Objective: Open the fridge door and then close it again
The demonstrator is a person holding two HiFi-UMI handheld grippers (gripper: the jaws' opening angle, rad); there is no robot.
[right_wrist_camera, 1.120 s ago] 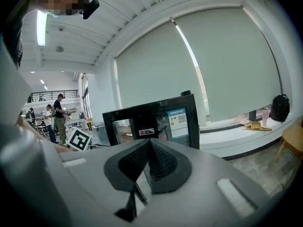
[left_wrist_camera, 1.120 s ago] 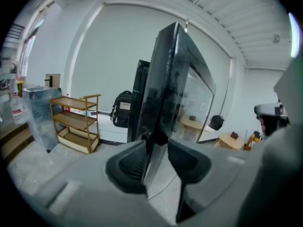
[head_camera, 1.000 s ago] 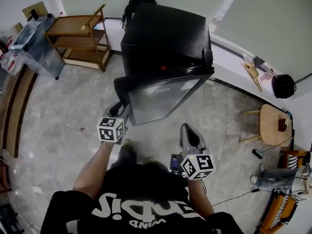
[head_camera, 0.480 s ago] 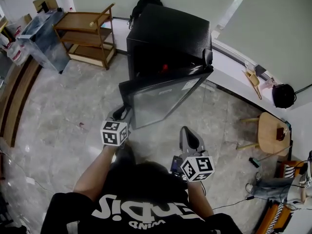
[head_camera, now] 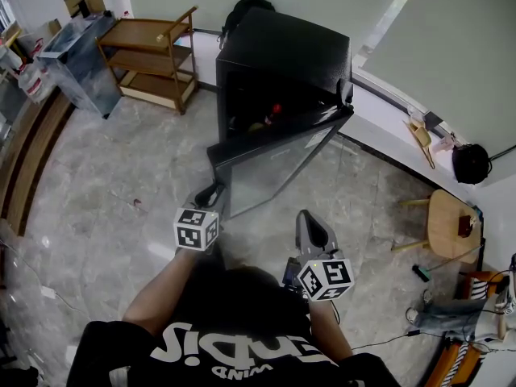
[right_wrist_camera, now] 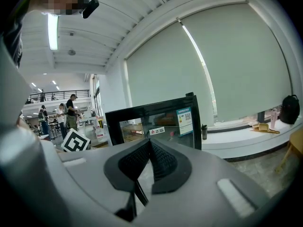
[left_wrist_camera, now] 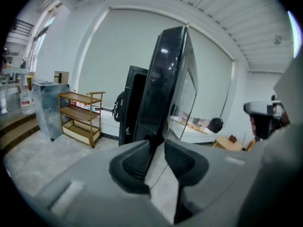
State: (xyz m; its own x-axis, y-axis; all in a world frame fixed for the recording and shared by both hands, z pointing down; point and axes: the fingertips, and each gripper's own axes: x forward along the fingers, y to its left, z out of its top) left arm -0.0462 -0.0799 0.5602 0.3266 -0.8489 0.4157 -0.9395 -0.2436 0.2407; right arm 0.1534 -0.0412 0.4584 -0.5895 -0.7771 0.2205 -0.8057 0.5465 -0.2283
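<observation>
A grey marbled tile floor (head_camera: 105,184) fills the room. At 6 o'clock in the head view, a person in a black printed T-shirt (head_camera: 226,329) holds both tools forward. The right gripper (head_camera: 313,218), at 5 o'clock, hangs over bare floor with its jaws clenched together on nothing. The left gripper (head_camera: 214,193), at 7 o'clock, reaches the free edge of the black-framed glass fridge door (head_camera: 274,164). Its jaws are closing, and that edge sits gripped between their tips. The door stands partly swung out from the black box-shaped fridge (head_camera: 286,47) at 12 o'clock, hinged on its right side. Farther off, a wooden three-shelf cart (head_camera: 153,59) stands at 10 o'clock and a round wooden table (head_camera: 447,208) at 3 o'clock.
</observation>
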